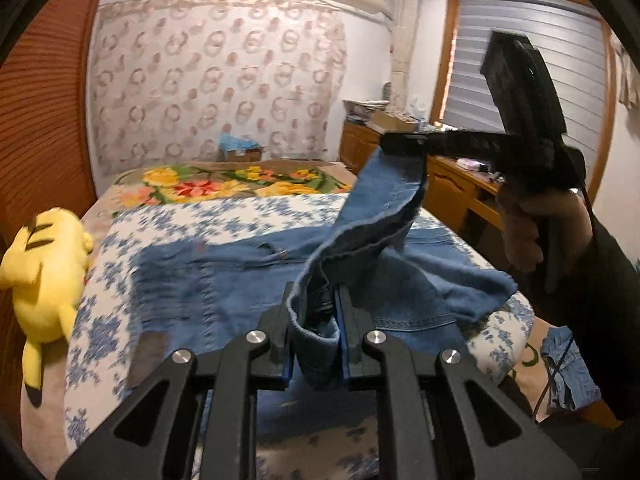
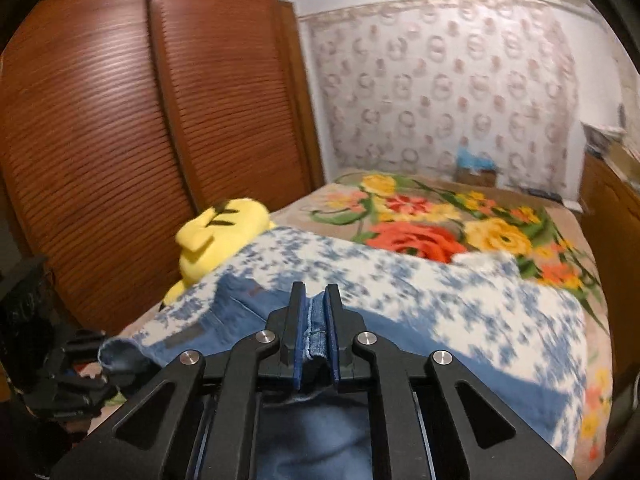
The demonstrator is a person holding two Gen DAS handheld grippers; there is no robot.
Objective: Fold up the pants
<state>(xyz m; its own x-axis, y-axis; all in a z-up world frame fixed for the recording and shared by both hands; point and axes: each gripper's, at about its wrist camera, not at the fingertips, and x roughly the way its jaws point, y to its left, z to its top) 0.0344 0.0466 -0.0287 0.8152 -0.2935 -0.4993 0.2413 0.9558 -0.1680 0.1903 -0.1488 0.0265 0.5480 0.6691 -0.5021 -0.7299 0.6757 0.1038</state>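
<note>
Two wrist views of a bedroom, w/ a pair of blue denim pants (image 1: pixel 240 276) spread across a bed (image 1: pixel 280 208) covered by a blue-and-white floral sheet. Most of the pants lies flat on the near half of the bed, waistband toward the left edge; one leg end is lifted off the sheet.

Left gripper (image 1: pixel 316 320): black, blue-padded jaws clenched on a rolled hem of that leg, just above the near edge of the bed. From there the denim rises up and to the right to the right gripper (image 1: pixel 404 144), which is held higher, over the right side of the bed, w/ the same hem pinched in its tip. A hand (image 1: pixel 532 224) wraps its handle.

In the right wrist view, the right gripper (image 2: pixel 316 320) has its jaws clamped on a thin fold of denim showing a seam; more denim hangs below, btwn the gripper's arms. The left gripper (image 2: pixel 60 372) shows dark at the lower left.

A yellow plush toy (image 1: pixel 44 272) w/ black stripes lies at the bed's left edge, beside a brown slatted wardrobe (image 2: pixel 120 140). A flowered blanket (image 2: pixel 440 220) in red, yellow and green covers the far half of the bed. Both views are motion-blurred.
</note>
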